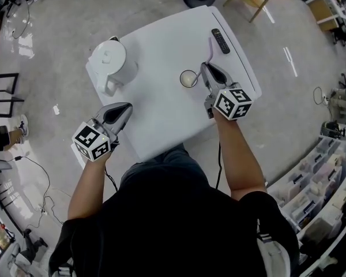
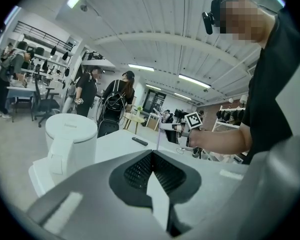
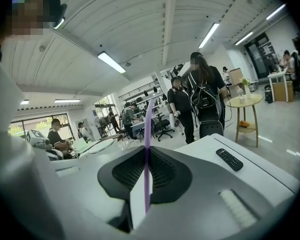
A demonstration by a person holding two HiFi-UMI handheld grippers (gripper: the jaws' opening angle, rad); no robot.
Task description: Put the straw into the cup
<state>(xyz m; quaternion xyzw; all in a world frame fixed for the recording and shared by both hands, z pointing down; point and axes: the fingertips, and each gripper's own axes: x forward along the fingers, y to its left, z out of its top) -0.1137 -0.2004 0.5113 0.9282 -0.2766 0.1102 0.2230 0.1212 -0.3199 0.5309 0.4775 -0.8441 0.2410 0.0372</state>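
On the table (image 1: 161,114), cup (image 1: 188,78), unseen from right gripper view, right gripper (image 1: 206,67) pinching purple straw (image 3: 147,149), left gripper (image 1: 127,106) closed empty.

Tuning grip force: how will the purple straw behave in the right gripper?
Probably light and stiff: the straw stands straight above the jaws. Likely crushable, being a thin tube. It may pivot: the right gripper pinches near one end.

An open-plan lab office: strip lights (image 3: 111,62), swivel chairs (image 3: 164,126), people (image 3: 54,133) at desks (image 2: 17,89), parts shelves (image 1: 318,184)
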